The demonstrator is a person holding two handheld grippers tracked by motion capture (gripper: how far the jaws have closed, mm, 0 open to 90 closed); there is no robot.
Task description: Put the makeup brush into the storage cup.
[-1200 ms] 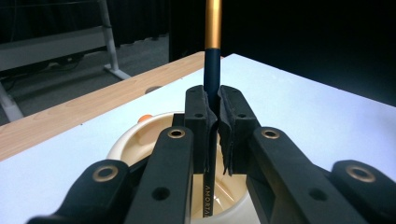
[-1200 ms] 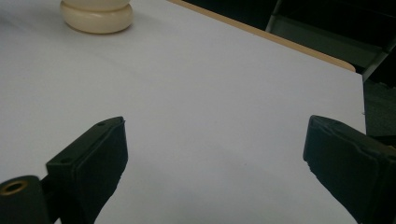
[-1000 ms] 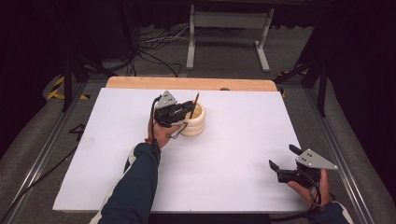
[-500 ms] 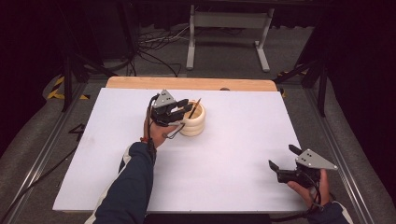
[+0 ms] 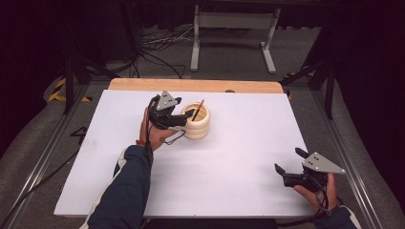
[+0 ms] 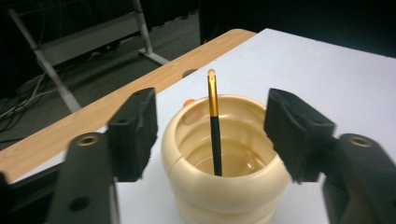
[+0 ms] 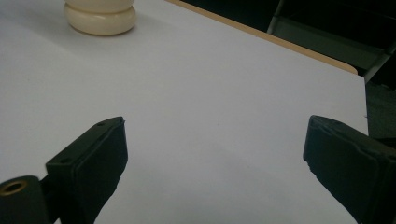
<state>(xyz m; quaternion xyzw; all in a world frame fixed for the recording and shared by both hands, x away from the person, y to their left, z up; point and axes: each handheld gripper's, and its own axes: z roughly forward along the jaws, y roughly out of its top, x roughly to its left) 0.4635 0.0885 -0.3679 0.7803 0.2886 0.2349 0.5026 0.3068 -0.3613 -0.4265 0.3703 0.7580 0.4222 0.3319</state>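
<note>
Standing toward the far middle of the white table top (image 5: 239, 157), just short of the bare wooden strip (image 5: 196, 85) along the far edge: a cream ribbed cup (image 5: 199, 125), round, open-mouthed, built like stacked rings. Leaning inside it, a slim black stick with a gold upper band and a pale tip (image 6: 214, 126), foot on the cup's floor, top clear of the rim and tilted slightly, touching neither jaw.

Hovering at the cup's near-left side, left gripper (image 5: 188, 114), held in the person's left hand (image 5: 155, 133), dark blue sleeve (image 5: 125, 191) reaching in from the bottom edge. Jaws spread wide in the left gripper view, one on each side of the cup's mouth, gap showing between each pad and the cream wall, nothing pinched. Grey three-cornered plate on top, black cable looping down beside the palm.

Resting low at the near right corner of the white top, well apart from the cup: right gripper (image 5: 289, 162), in the right hand (image 5: 313, 193). Jaws splayed wide there too, bare white surface between them in the right gripper view, the cup's base (image 7: 100, 16) far off at upper left.

Beyond the table, grey floor with tangled cables (image 5: 157, 45) and a pale metal stand (image 5: 234, 28).
</note>
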